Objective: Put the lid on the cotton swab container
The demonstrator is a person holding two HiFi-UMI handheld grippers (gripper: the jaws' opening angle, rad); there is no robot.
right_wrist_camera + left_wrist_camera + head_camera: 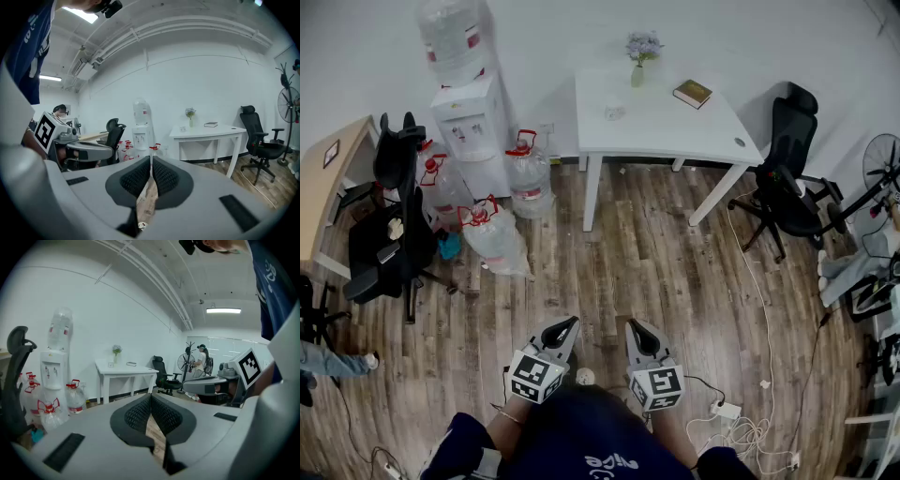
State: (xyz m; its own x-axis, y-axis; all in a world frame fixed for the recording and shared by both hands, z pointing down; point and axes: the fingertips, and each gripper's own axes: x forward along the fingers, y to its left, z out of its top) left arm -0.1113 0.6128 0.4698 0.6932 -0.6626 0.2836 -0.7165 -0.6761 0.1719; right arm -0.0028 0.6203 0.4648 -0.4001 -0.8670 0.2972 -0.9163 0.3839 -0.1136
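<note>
Your left gripper [570, 325] and right gripper [636, 328] are both closed on nothing and held near your body. The small clear thing [614, 112] on the white table [712, 131], maybe the container, lies straight ahead, well apart from both, neither nearer.

A book [692, 93] and vase [637, 75] sit on the table [666, 127], with the water dispenser [473, 122] to its left.

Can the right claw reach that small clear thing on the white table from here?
Probably not. The right claw, shut and empty, sits by the person's body; the small clear thing is on the white rectangular table across a stretch of wooden floor. Nothing blocks it, it's just far.
</note>
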